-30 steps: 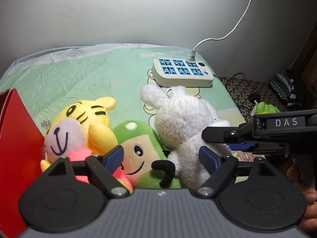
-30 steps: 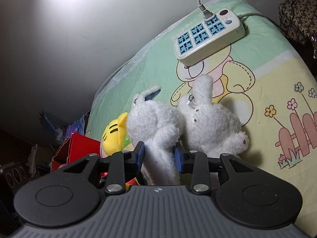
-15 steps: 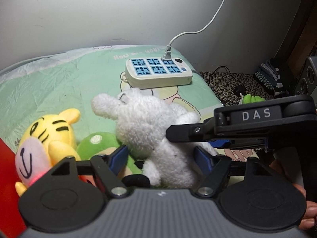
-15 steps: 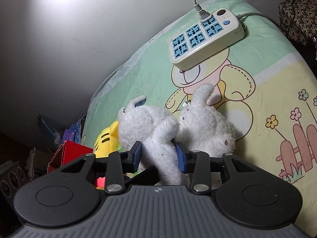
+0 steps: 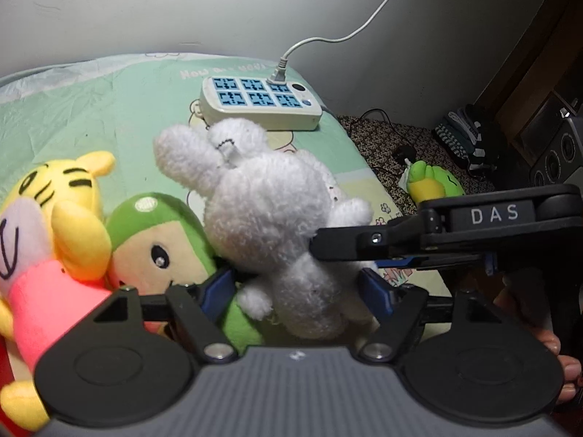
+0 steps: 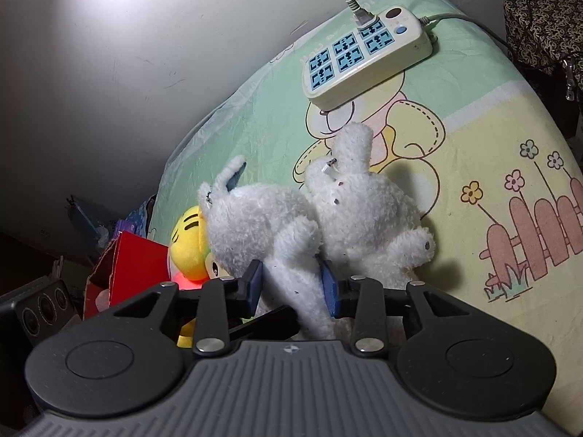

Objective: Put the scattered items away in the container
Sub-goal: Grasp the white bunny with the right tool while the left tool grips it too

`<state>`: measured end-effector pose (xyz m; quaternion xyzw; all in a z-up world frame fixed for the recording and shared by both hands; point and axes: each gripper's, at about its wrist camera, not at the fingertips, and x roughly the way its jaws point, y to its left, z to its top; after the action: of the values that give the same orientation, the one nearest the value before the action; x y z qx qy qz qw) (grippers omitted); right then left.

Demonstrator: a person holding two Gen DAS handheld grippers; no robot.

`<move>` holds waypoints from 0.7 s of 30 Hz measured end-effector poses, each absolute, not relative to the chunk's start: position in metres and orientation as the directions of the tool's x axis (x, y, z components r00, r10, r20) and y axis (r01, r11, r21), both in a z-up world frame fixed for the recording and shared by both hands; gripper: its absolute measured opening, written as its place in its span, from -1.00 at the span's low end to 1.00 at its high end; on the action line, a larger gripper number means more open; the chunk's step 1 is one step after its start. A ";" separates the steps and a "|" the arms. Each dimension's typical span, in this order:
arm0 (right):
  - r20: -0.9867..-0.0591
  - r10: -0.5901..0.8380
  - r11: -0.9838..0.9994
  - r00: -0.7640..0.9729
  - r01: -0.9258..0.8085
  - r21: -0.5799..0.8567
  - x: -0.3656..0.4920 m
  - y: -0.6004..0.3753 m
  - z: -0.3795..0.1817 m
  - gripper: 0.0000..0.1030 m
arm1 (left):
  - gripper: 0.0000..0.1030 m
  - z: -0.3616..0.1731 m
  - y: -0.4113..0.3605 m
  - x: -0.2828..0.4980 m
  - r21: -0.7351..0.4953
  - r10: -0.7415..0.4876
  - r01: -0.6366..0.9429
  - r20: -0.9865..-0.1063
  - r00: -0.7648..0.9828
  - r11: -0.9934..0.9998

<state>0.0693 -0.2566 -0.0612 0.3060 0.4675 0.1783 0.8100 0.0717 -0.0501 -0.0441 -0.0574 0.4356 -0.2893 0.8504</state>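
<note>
1. The right gripper (image 6: 292, 286) has its jaws pinching one leg of the white rabbit (image 6: 262, 218). That grip is unchanged from a second ago.
2. The left gripper (image 5: 297, 287) has swung over. A second ago its spread jaws framed the green doll (image 5: 156, 240); now they bracket the rabbit's lower body. Whether the pads touch the fur I cannot tell. I judge a two-handed carry is being set up.
3. The rabbit is shaggy, limp and speckled with lint, ears towards the power strip (image 6: 364, 58). It lies on the near side of the strip, touching a second white plush (image 6: 368, 211).
4. The yellow tiger (image 5: 62, 200) and the doll lie further from the strip, on the rabbit's left.
5. The red box (image 6: 133, 262), probably the container, stands furthest left of the strip, beyond the tiger.
</note>
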 end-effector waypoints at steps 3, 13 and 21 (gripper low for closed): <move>-0.654 0.578 0.751 0.488 -0.005 0.660 0.070 -0.249 -0.066 -0.18 | 0.34 -0.046 -0.059 0.075 -0.315 -0.518 0.449 -0.720 0.461 0.836; -0.644 0.579 0.737 0.500 0.016 0.675 0.070 -0.240 -0.072 -0.20 | 0.18 -0.043 -0.058 0.076 -0.298 -0.505 0.444 -0.718 0.479 0.845; -0.621 0.575 0.753 0.532 -0.046 0.657 0.058 -0.230 -0.045 -0.22 | 0.16 -0.017 -0.052 0.055 -0.274 -0.502 0.451 -0.683 0.530 0.849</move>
<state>0.0585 -0.2301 -0.0448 0.2970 0.4453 0.1884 0.8234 0.0553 -0.0516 -0.0170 -0.0318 0.4007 -0.2727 0.8741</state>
